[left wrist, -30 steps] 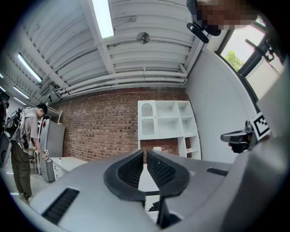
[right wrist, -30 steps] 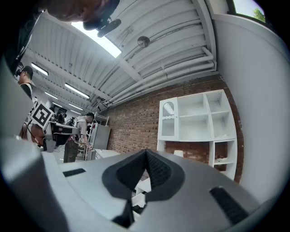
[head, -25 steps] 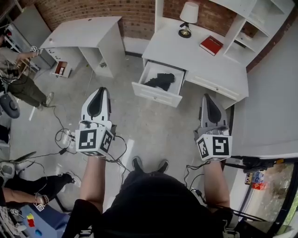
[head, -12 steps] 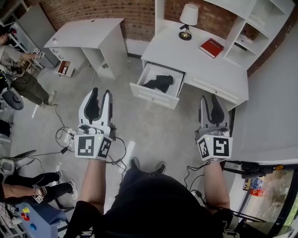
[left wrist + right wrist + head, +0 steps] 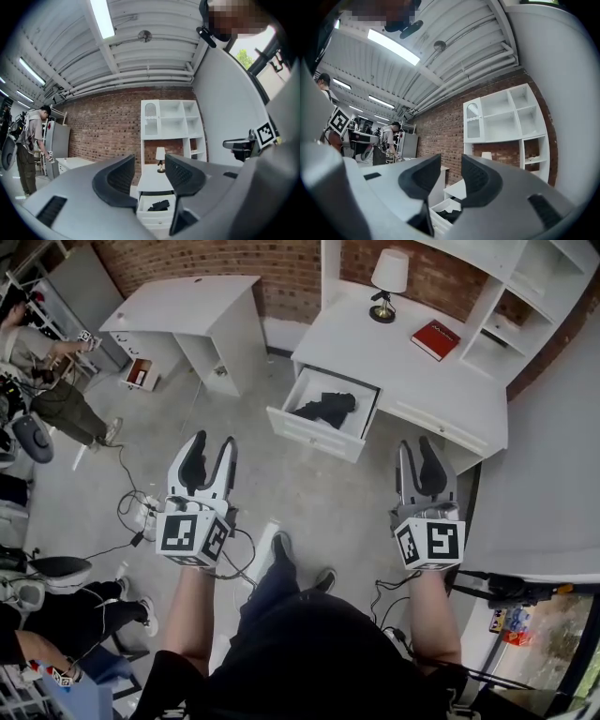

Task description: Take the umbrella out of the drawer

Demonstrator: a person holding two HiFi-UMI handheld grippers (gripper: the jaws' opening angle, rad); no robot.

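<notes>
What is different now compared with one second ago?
Both the left gripper and the right gripper were shut; their jaws are opening now, with nothing between them. Nothing was taken or let go. The umbrella stays in the open drawer.

A black umbrella lies in the open drawer at the white desk's front edge, a lamp and red book near its back edge, while the left gripper and right gripper hang well short, jaws opening with only floor between them.
</notes>
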